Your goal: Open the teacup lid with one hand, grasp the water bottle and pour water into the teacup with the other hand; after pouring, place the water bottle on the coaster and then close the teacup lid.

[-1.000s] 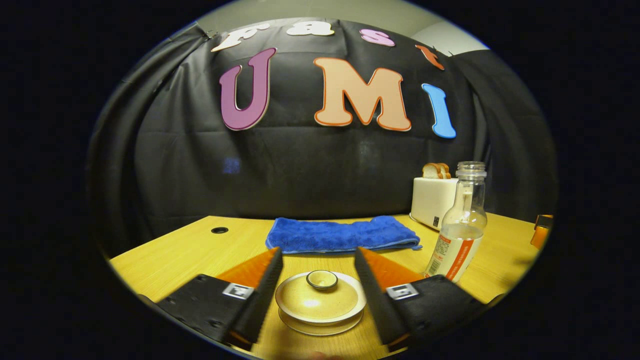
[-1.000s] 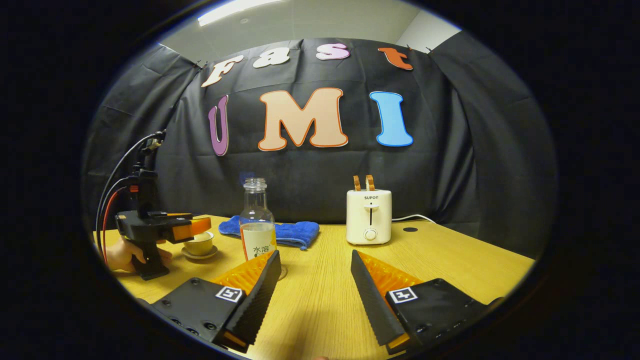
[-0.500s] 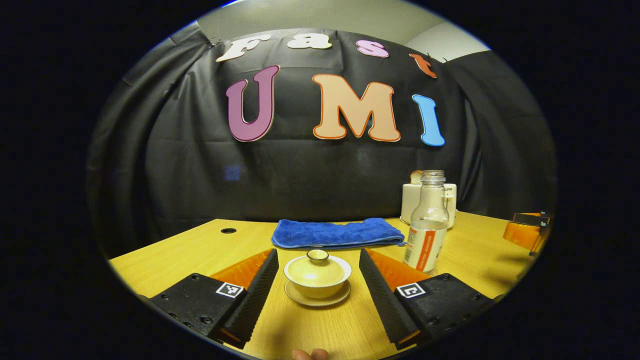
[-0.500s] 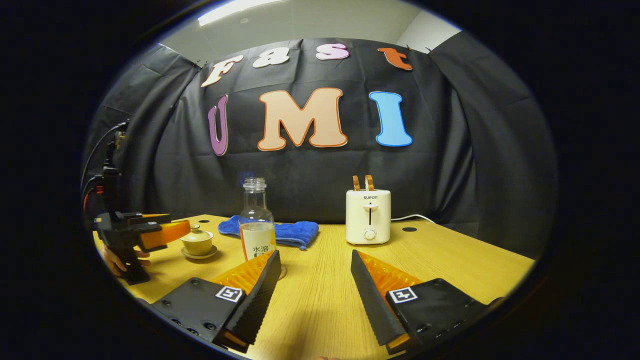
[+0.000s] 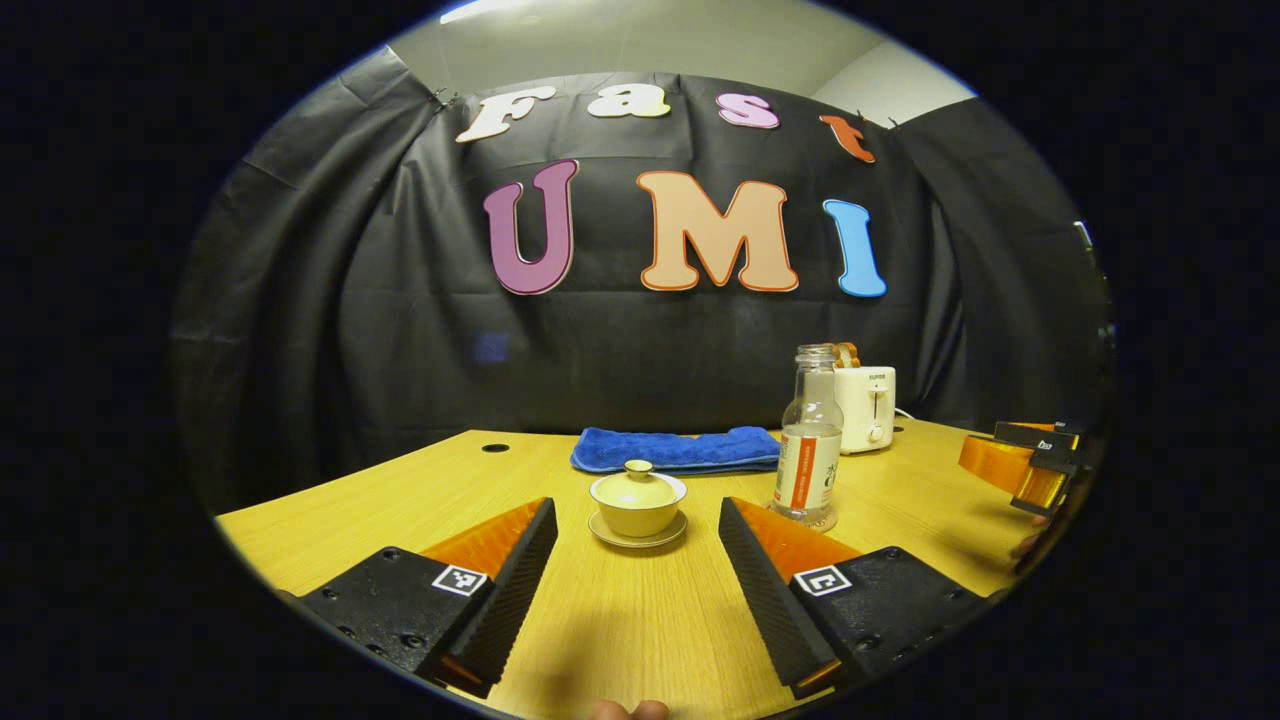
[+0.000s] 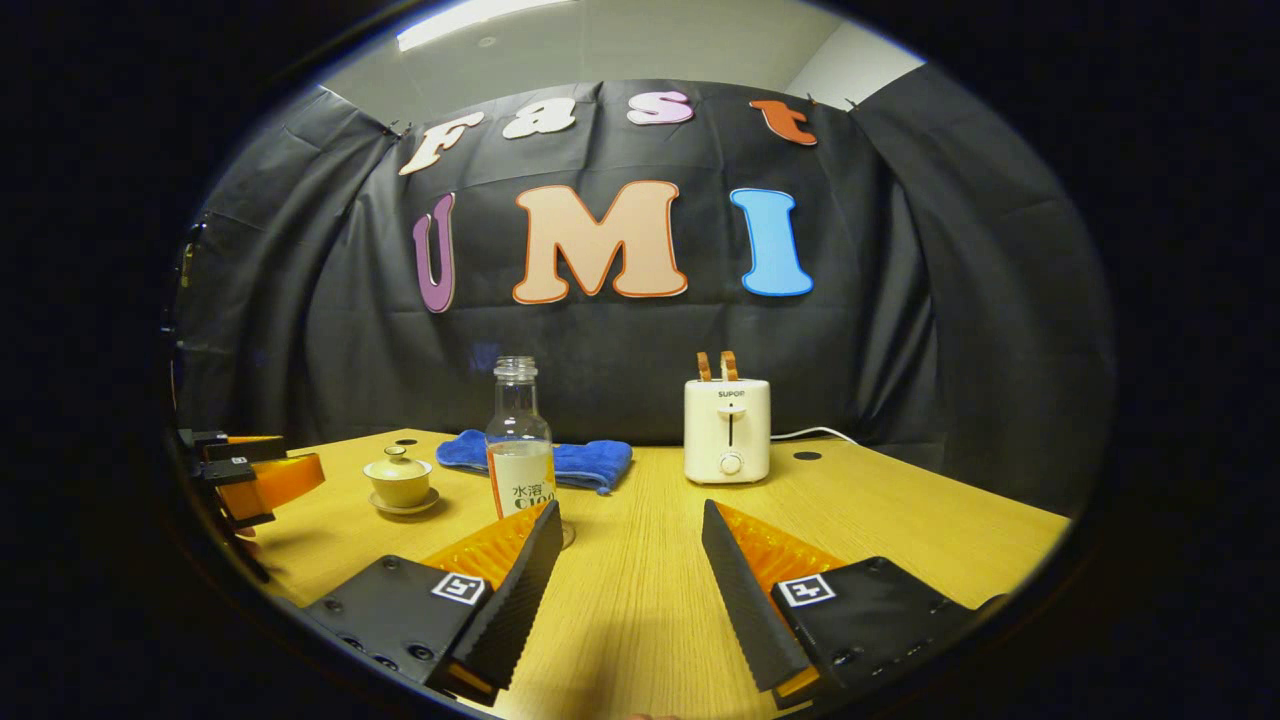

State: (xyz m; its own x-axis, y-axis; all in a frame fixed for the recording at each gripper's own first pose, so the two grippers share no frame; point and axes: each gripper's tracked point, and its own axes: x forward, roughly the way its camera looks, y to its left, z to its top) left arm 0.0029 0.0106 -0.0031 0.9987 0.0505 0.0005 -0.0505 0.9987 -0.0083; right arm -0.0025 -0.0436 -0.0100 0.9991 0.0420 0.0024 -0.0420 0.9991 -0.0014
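Evidently both tools are free: the left gripper [image 5: 637, 565] stands wide, short of the teacup [image 5: 637, 503] at frame centre, its lid [image 5: 638, 486] seated, contents hidden. The right gripper [image 6: 625, 570], also wide, holds nothing. The water bottle [image 6: 519, 442], left of centre, stands upright, uncapped, partly filled. The table [image 6: 900, 520] carries both.

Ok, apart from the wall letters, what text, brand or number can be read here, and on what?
"SUPOR": brand word on the front of the toaster, right gripper view.
Water bottle: its label carries characters and small print; label text not transcribed here, and the fine print is too small to read.
Teacup, towel: no text.
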